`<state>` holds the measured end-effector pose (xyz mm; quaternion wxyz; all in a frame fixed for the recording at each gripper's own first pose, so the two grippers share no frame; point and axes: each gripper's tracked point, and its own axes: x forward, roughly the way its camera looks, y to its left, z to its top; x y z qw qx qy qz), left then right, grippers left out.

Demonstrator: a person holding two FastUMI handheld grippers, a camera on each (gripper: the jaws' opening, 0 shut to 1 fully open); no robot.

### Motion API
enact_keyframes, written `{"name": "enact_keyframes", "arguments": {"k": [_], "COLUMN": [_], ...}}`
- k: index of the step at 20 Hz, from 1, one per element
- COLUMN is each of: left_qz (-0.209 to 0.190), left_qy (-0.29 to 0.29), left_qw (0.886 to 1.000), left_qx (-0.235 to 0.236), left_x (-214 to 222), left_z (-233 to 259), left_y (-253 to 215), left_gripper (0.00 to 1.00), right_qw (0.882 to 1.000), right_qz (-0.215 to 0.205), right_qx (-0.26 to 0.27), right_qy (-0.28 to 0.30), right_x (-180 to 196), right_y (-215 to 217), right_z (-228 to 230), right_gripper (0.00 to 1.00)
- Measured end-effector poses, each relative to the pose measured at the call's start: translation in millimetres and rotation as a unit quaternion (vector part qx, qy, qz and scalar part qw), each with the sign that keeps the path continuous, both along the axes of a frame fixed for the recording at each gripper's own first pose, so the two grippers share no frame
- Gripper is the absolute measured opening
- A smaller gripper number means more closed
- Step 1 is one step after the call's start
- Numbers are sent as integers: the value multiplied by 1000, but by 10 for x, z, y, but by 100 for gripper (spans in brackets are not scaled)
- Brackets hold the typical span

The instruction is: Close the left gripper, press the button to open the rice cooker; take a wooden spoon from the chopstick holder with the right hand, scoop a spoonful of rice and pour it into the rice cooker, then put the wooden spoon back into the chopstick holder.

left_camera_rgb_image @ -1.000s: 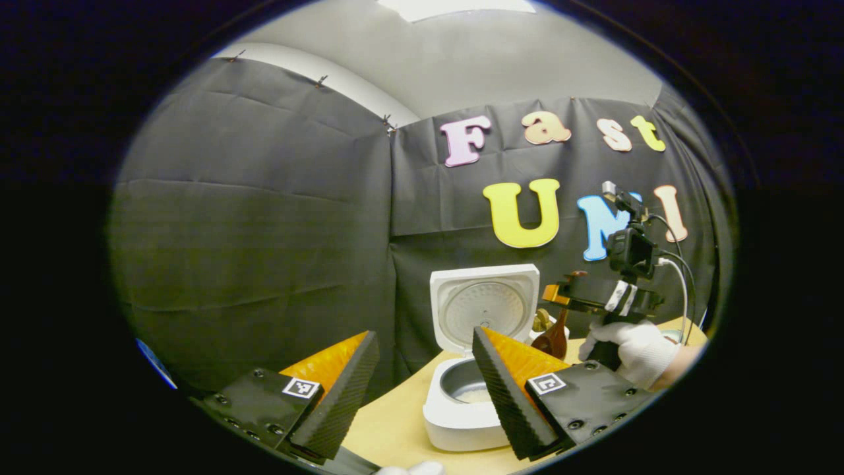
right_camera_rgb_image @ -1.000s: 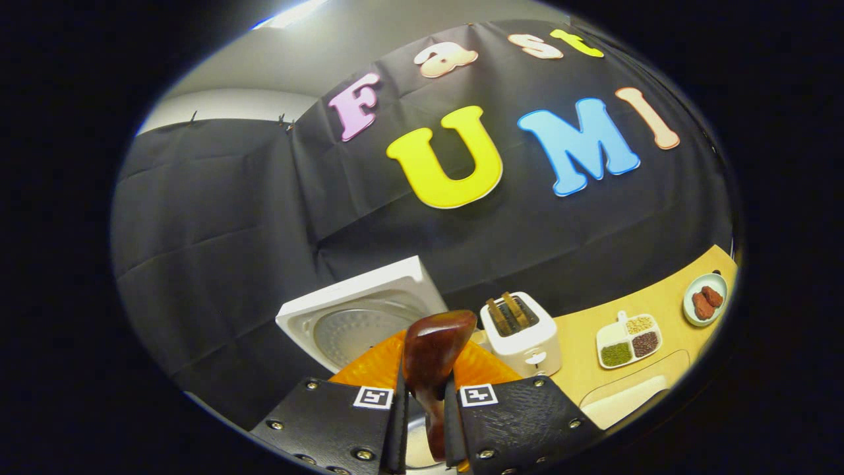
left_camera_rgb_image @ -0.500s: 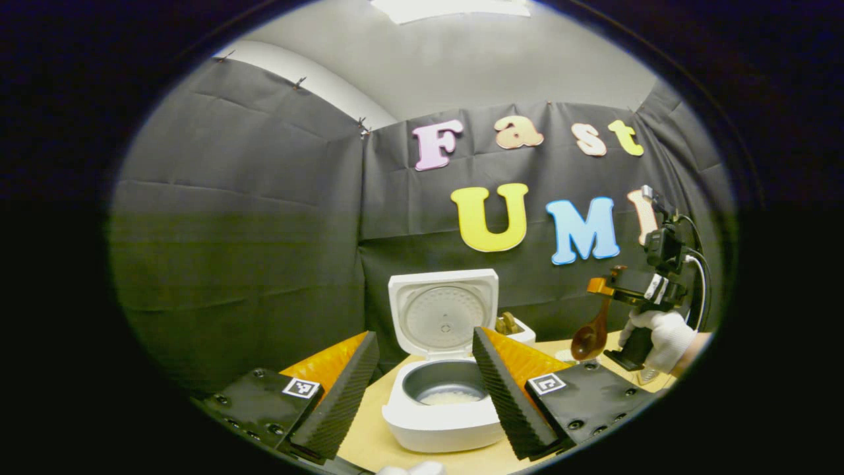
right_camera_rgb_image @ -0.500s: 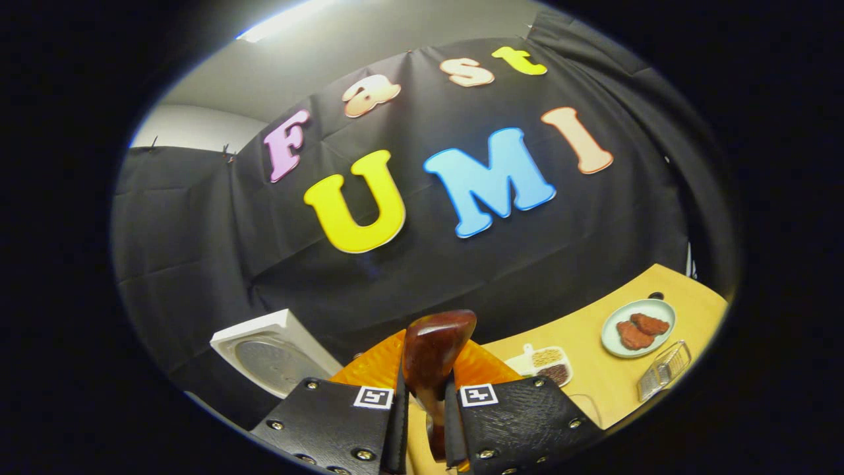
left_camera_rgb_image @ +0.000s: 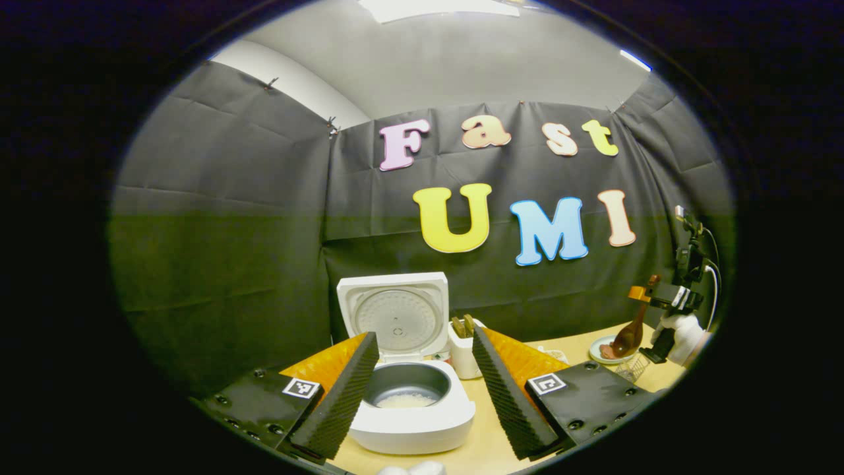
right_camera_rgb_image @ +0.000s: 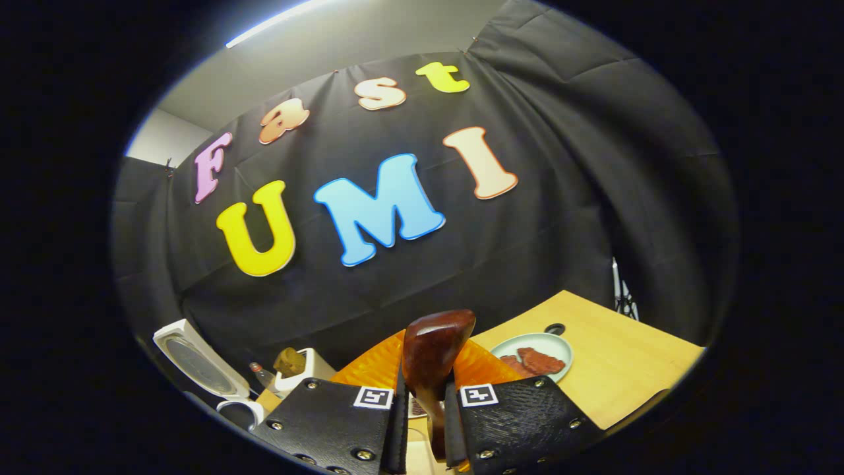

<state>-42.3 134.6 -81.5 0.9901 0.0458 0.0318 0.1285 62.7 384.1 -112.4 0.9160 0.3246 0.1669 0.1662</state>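
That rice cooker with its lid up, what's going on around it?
A person works two hand-held grippers at a wooden table. The rice cooker stands open with a little rice in its pot. The right hand-held gripper is shut on a wooden spoon, off to the side near a plate of food. The left hand-held gripper is open, facing the cooker.

The wooden tabletop (right_camera_rgb_image: 620, 369) carries the open rice cooker (left_camera_rgb_image: 409, 415), a toaster (left_camera_rgb_image: 465, 346) and a plate (right_camera_rgb_image: 537, 346).
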Motion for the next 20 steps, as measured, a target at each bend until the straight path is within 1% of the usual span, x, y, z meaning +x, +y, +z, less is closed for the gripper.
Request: {"name": "enact_keyframes", "arguments": {"k": [2,5,6,7,9,11,14,20], "left_qz": [-7,-12,-13,-15,-16,-17,-17,-21], "left_qy": [1,7,11,13,17,19,22,31], "left_qw": [1000,1000,1000,1000,999,999,999,999], "left_qx": [3,12,13,15,22,25,28,29], "left_x": [44,98,121,146,163,182,228,298], "left_z": [11,1,-7,-6,2,-6,-15,-73], "left_y": [-129,-274,-307,-352,-413,-455,-510,-605], "left_gripper": [98,98,98,98,98,99,99,100], "right_qw": [1000,999,999,999,999,999,998,994], "right_qz": [-12,-15,-16,-21,-26,-24,-24,-12], "right_qx": [1,-4,-5,1,-8,-5,0,-15], "right_qy": [24,46,51,42,40,47,66,107], "right_x": [66,109,108,158,222,229,240,122], "right_y": [-172,-245,-236,-270,-302,-315,-307,-182], "right_z": [-267,-615,-683,-662,-724,-795,-981,-1483], "right_gripper": [23,23,23,23,22,23,23,23]}}
